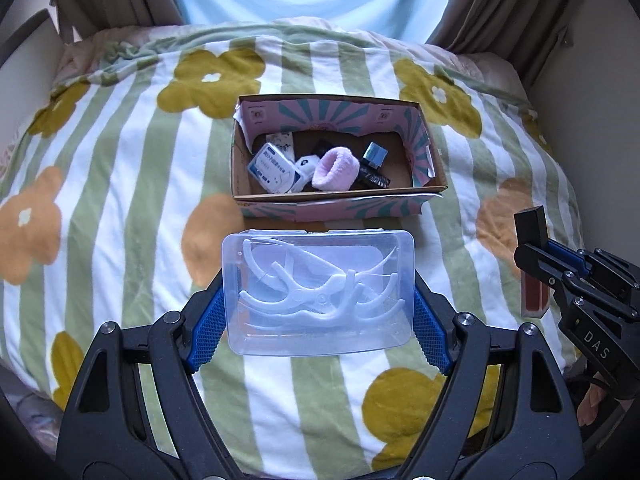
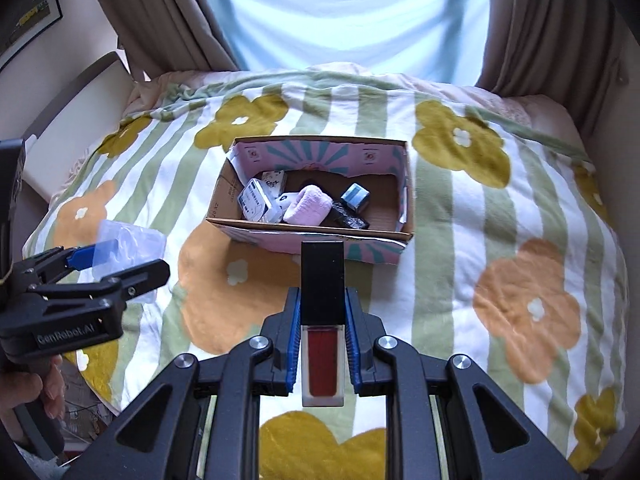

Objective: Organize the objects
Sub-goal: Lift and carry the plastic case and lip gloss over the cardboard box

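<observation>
Low in the centre of the left wrist view, a clear plastic case holding white floss picks is clamped between the blue pads of the left gripper, held above the bedspread and just short of the cardboard box. That box sits mid-frame on the bed, open at the top, its inner walls printed pink and teal. Inside it lie a blue-and-white packet, a pink fluffy band, a small silver-blue cube and a dark wrapped item, crowded toward the left and middle of the box floor.

Centre-low in the right wrist view, the right gripper is clenched on a lip gloss tube, black cap pointing toward the box, red liquid showing between the blue pads. The same tube and gripper appear at the right edge of the left view. At the left edge of the right view, a hand grips the left tool's handle. Brown curtains frame a bright window at the top.
</observation>
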Motion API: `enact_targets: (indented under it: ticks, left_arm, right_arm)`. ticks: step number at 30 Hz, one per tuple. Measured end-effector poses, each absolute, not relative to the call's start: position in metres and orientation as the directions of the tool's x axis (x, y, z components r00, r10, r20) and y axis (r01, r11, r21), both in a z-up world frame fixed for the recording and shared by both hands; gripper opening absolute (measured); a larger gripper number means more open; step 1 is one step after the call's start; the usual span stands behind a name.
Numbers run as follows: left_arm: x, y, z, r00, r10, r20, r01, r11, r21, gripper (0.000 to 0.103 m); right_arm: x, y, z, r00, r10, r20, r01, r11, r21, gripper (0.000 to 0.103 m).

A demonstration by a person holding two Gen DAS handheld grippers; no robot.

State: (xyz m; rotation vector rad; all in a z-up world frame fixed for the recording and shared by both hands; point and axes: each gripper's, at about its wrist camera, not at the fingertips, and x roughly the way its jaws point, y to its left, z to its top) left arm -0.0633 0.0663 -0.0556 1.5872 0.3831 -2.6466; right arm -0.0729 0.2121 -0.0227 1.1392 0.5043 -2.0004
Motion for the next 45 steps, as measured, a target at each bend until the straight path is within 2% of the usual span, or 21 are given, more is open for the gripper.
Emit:
enact_targets:
  ticks: [5,21,33,39,45]
  left_arm:
    - [-0.052,0.052,-0.043,-0.516,0.11,-0.85,0.162,-0.961,-0.223,0.078]
    - [-0.073,0.047,-0.037,-0.497,0.132,-0.858,0.123,-0.968,-0.22,0.078]
    - [-0.174,0.027,-0.035,-0.51,0.109,-0.853,0.141,-0.968,-0.209,0.078]
    - [-0.241,0.021,-0.059,-0.477,0.124,-0.87,0.155,-0.963,-0.222,0.078]
    - [-0.302,0.03,-0.105,-0.423,0.117,-0.898,0.141,-0.971,-0.193,0.078]
  right_arm:
    - [-0.068,0.221,-0.015,-0.328,-0.427,-0.843,0.741,-0.67,0.051,0.018]
    - [-0.077,0.203,-0.002,-0.332,-0.441,-0.834,0.752,-0.658,0.049,0.018]
    - [-0.161,0.138,-0.006,-0.329,-0.459,-0.825,0.794,-0.607,0.021,0.018]
    - [-0.206,0.098,-0.032,-0.309,-0.439,-0.843,0.824,-0.567,-0.006,0.018]
    - [-0.236,0.064,-0.081,-0.262,-0.402,-0.877,0.876,-0.48,-0.041,0.018]
